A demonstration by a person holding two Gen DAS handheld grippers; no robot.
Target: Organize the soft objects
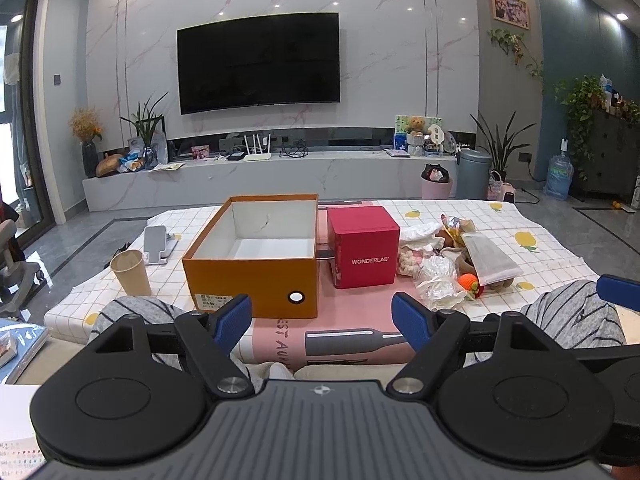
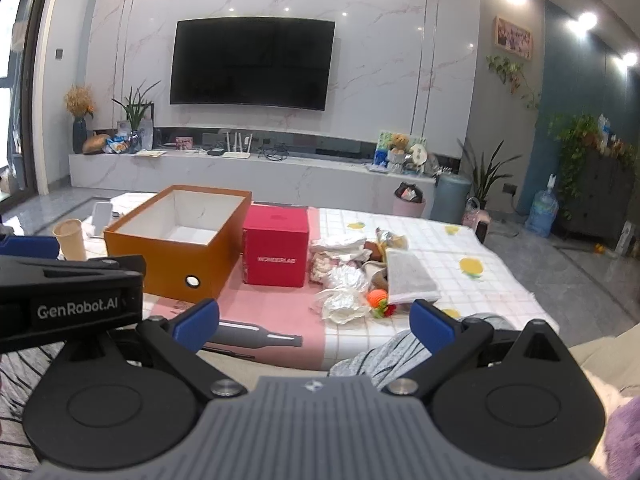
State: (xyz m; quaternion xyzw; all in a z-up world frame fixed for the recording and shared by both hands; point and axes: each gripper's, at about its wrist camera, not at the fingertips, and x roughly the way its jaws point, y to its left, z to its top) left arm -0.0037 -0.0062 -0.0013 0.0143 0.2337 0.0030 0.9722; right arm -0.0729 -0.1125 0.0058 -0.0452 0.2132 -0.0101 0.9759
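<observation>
Task barely begun: orange box (image 1: 256, 256) empty, soft pile (image 1: 452, 264) heaped on cloth (image 1: 532, 216) right of red box (image 1: 366, 246), nothing sorted, left gripper (image 1: 322, 320) and right gripper (image 2: 316, 324) both wide apart, holding nothing, short of table.

A low table (image 1: 532, 216) carried a white checked cloth with yellow fruit prints and a pink mat (image 1: 352, 312) near its front edge. On it stood an open orange box (image 1: 256, 256) with a red cube box (image 1: 364, 246) just beside it. A heap of soft things (image 1: 452, 260), what looked like crumpled bags and small toys, lay to the right. A paper cup (image 1: 130, 272) and a phone stand (image 1: 158, 244) stood to the left
</observation>
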